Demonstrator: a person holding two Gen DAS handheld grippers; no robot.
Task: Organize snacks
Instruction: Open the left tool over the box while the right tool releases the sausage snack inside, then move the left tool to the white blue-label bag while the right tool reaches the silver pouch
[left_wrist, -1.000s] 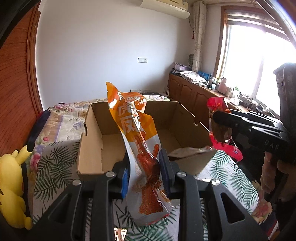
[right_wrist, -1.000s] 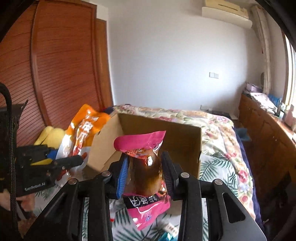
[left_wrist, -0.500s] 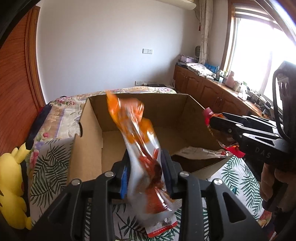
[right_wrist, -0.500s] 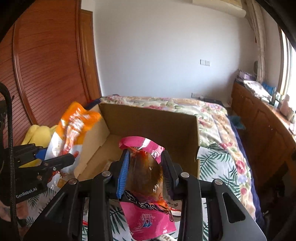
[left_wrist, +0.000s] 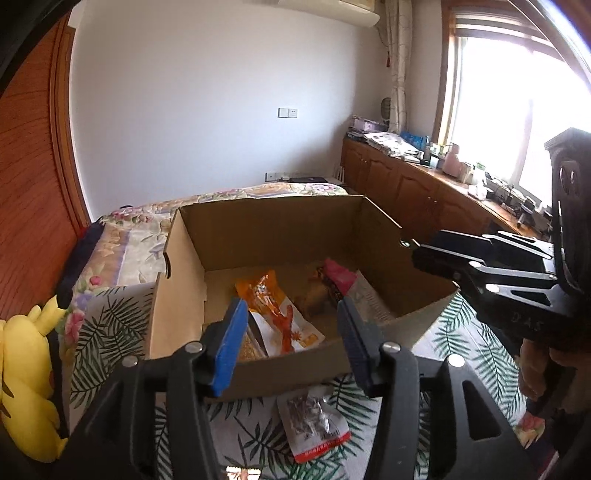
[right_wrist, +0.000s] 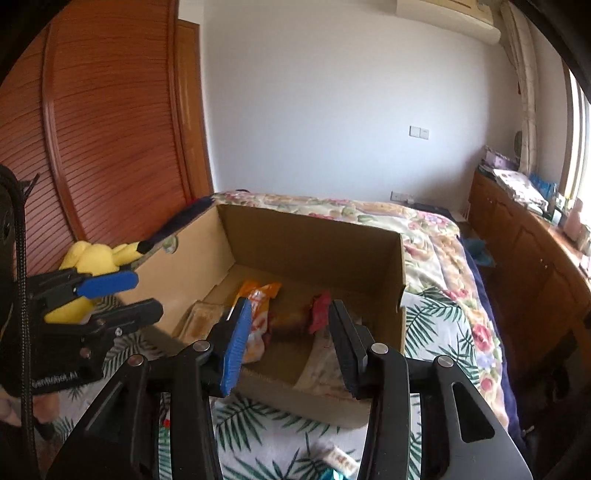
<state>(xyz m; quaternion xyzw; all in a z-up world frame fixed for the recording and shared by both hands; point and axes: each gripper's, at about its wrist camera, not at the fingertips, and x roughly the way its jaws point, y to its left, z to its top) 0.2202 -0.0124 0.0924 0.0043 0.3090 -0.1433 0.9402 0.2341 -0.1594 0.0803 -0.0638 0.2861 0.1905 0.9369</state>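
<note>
Both grippers held open and empty above a cardboard box into which snack packets have been dropped.

The left gripper (left_wrist: 291, 336) and the right gripper (right_wrist: 286, 339) are each seen at the bottom centre of their own views with jaws spread wide and nothing between the pads, a pose judged to suit a release over the cardboard box (left_wrist: 380, 221), whose open top fills mid-frame. On the box floor an orange snack packet (left_wrist: 277, 314) is laid at centre, and a pink-topped snack packet (left_wrist: 338, 278) just right of it; a pale flat packet (right_wrist: 201, 321) is seen at the floor's left in the right wrist view. A small red-edged packet (left_wrist: 314, 424) is left outside, on the leaf-print bedspread (left_wrist: 110, 332) below the box's near wall, and is judged the likely next pick. A yellow plush toy (left_wrist: 22, 380) is seen at lower left.
</note>
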